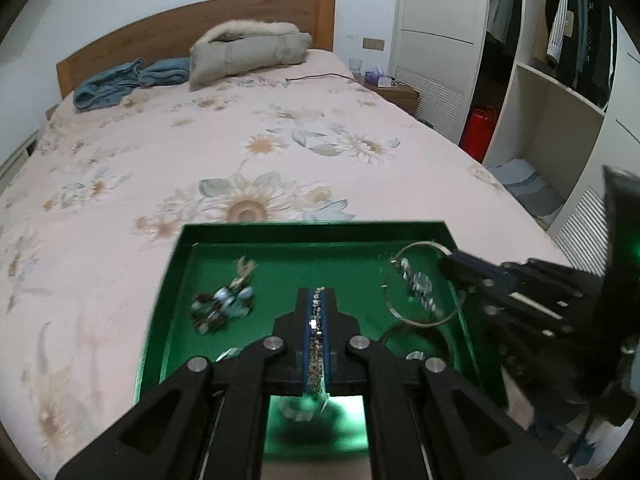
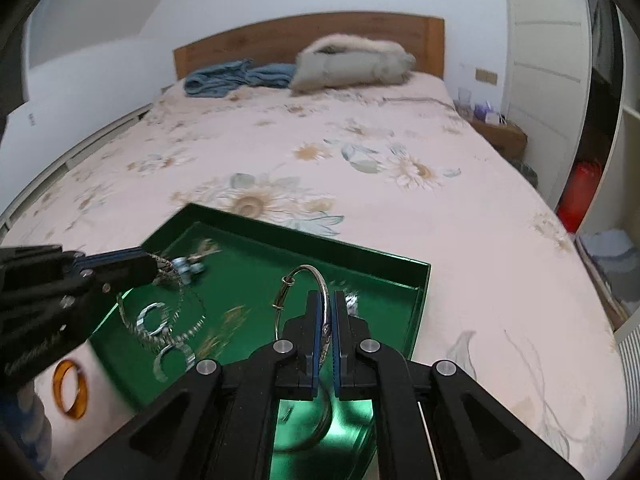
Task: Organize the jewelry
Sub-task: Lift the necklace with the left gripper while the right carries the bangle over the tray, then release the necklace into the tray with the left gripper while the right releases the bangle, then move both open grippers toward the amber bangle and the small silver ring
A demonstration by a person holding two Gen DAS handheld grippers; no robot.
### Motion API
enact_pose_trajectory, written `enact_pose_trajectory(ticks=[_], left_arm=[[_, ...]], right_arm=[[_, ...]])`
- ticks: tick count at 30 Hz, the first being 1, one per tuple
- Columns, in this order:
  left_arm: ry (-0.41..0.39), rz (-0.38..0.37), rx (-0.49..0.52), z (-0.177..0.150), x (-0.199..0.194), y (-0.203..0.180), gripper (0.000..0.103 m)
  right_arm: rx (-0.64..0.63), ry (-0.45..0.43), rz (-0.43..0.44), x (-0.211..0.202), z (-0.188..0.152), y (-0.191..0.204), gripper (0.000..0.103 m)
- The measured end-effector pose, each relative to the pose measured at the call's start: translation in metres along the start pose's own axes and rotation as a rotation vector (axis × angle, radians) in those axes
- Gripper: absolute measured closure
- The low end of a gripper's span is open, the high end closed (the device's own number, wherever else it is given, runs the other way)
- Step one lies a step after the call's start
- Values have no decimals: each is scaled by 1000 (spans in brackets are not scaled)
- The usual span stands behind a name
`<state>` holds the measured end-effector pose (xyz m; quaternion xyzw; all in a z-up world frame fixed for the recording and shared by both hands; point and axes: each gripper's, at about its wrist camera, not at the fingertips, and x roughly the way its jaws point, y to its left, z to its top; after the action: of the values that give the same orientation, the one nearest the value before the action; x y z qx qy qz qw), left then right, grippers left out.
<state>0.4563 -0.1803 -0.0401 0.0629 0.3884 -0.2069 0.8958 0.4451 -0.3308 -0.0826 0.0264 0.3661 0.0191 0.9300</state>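
A green tray (image 1: 312, 228) (image 2: 320, 246) lies on the bed. My left gripper (image 1: 317, 290) is shut on a silvery chain (image 1: 316, 344), held above the tray. In the right wrist view this left gripper (image 2: 154, 266) enters from the left, with the chain (image 2: 180, 322) and its ring pendants dangling below. My right gripper (image 2: 332, 294) is shut on a thin silver bangle (image 2: 308, 267) over the tray's right part. In the left wrist view the right gripper (image 1: 446, 258) holds that bangle (image 1: 416, 323) upright. A blurred cluster of blue and dark beads (image 1: 222, 306) lies in the tray.
An amber bangle (image 2: 70, 390) lies on the floral bedspread (image 1: 240, 152), just outside the tray's near left edge. Folded blue cloth (image 1: 120, 84) and a grey fur-trimmed coat (image 1: 248, 54) sit at the headboard. An open wardrobe (image 1: 552, 80) stands to the right.
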Motion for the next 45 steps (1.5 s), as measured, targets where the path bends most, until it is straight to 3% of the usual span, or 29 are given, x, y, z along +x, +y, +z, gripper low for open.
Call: enact_pose_trajectory(ticks=[4, 12, 17, 19, 23, 25, 31, 40, 42, 45], left_arm=[[21, 26, -34, 4, 29, 10, 99], [149, 96, -121, -11, 80, 51, 99], [154, 108, -110, -10, 81, 55, 99], [139, 121, -98, -9, 77, 56, 97], [96, 120, -88, -3, 54, 59, 94], [66, 132, -76, 1, 34, 60, 86], [-54, 151, -65, -1, -45, 69, 85], [-107, 174, -53, -47, -155, 79, 85], [-115, 183, -41, -60, -175, 78, 84], [-101, 186, -54, -85, -203, 81, 72]], right_arm=[[33, 48, -8, 26, 6, -16, 98], [35, 166, -42, 62, 6, -28, 99], [3, 210, -54, 69, 4, -25, 98], [9, 203, -58, 64, 5, -26, 91], [37, 141, -33, 34, 9, -29, 69], [34, 104, -26, 12, 10, -26, 67], [18, -28, 20, -75, 2, -8, 58], [54, -166, 124, -203, -47, 20, 46], [54, -173, 141, -223, -61, 26, 36], [62, -174, 180, -249, -85, 35, 30]])
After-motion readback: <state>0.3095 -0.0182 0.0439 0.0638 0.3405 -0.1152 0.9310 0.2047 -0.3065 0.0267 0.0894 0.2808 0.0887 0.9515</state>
